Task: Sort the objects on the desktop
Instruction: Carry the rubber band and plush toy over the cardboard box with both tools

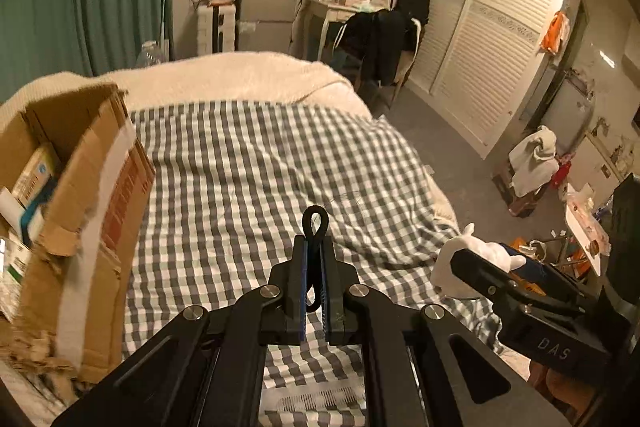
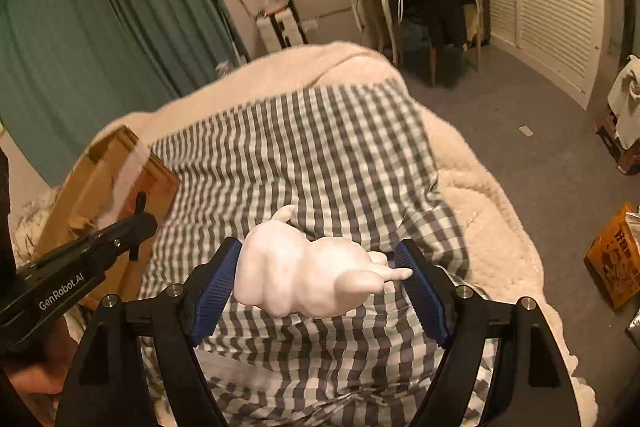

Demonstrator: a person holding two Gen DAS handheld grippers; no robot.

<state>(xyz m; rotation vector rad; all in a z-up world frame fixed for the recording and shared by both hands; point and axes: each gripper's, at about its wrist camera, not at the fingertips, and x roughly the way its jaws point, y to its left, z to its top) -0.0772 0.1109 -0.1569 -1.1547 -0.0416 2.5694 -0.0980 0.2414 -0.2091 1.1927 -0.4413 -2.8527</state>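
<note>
A white plush toy (image 2: 308, 275) is held between the blue pads of the right gripper (image 2: 320, 283), whose jaws stand wide around it. The toy's long axis is laid across the gap from pad to pad, with its thin ears or limbs directed toward the right pad and one stub raised away from the camera. It is seen above the checked blanket (image 2: 320, 155), ahead of the tongs.

The left gripper (image 1: 316, 291) is closed tight on a thin black elastic loop (image 1: 315, 223). The loop's long axis runs forward along the fingers, and its rounded end sticks out beyond the tips.

In the left wrist view the open cardboard box (image 1: 72, 187) is shown to the left of the tongs, with packets visible inside; the right gripper and the toy (image 1: 480, 259) appear at the right edge. In the right wrist view the box interior is not visible, but the left gripper (image 2: 138, 223) is seen side-on at the left, beside the box (image 2: 120, 179).
</note>
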